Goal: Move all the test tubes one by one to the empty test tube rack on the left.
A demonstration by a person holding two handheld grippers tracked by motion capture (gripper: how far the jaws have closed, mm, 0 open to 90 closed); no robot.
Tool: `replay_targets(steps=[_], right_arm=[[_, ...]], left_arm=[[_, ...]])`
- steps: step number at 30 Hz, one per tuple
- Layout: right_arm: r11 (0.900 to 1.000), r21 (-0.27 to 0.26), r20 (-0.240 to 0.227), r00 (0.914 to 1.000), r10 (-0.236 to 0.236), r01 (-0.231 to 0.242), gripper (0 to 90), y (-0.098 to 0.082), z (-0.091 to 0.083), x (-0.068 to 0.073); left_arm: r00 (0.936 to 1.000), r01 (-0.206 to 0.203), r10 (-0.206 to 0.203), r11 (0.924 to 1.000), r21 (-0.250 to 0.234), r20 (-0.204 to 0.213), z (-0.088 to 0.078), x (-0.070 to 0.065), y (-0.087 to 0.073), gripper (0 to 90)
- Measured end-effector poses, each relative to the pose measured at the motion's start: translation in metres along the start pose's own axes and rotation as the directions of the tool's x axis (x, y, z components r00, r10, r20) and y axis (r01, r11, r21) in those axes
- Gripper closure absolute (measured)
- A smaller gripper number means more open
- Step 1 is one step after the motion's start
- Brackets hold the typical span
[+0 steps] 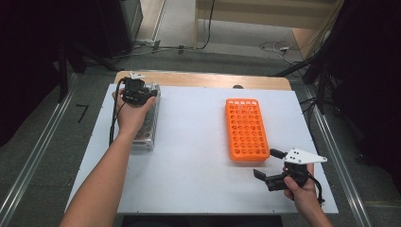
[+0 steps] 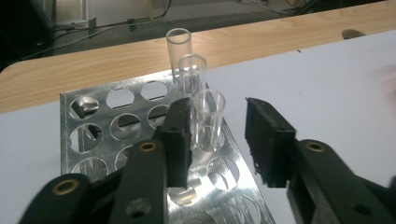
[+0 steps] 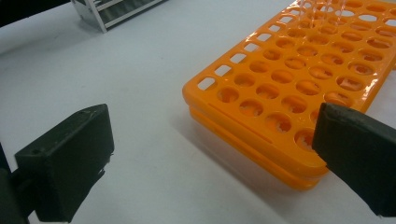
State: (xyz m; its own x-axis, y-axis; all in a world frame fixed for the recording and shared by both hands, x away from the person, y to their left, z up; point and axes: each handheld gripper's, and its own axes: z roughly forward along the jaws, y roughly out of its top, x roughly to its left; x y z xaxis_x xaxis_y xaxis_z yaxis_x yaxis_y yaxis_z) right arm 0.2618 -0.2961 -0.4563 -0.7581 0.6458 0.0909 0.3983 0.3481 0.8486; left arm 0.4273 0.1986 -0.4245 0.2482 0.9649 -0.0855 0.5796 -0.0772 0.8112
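- A lab or test bench was indicated, not a home or a shop.
- A white work board had been laid over a wooden table, with nothing domestic on it.
- A metal tube rack holding clear tubes was seen at 10 o'clock on the board.
- An orange tube rack with many round wells was placed at 2 o'clock.
- Loose cables were strewn over the grey floor at 12 o'clock.
- Metal floor rails were run along both sides of the table, at 9 and 3 o'clock.
- Dark equipment was stacked at 11 o'clock.
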Motion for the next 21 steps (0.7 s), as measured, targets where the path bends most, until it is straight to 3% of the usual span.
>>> replay_targets(steps=[6,12,21], right_arm=[[1.000,-0.001,0.001,1.0000,-0.003,0.003,0.0,0.001,0.001,0.000],[1.000,0.002,0.003,1.0000,-0.001,0.001,0.0,0.003,0.002,0.001],[1.000,-0.001,0.008,1.0000,0.005,-0.005,0.0,0.006,0.003,-0.002]], left_arm=[[0.9989,0.020,-0.019,0.9991,-0.038,0.042,-0.016,0.000,-0.008,38.4],[0.9969,0.033,-0.028,0.9968,-0.072,0.074,-0.033,-0.002,-0.018,30.1],[0.9920,-0.007,0.021,0.9937,-0.112,0.125,-0.063,-0.020,-0.035,16.6]])
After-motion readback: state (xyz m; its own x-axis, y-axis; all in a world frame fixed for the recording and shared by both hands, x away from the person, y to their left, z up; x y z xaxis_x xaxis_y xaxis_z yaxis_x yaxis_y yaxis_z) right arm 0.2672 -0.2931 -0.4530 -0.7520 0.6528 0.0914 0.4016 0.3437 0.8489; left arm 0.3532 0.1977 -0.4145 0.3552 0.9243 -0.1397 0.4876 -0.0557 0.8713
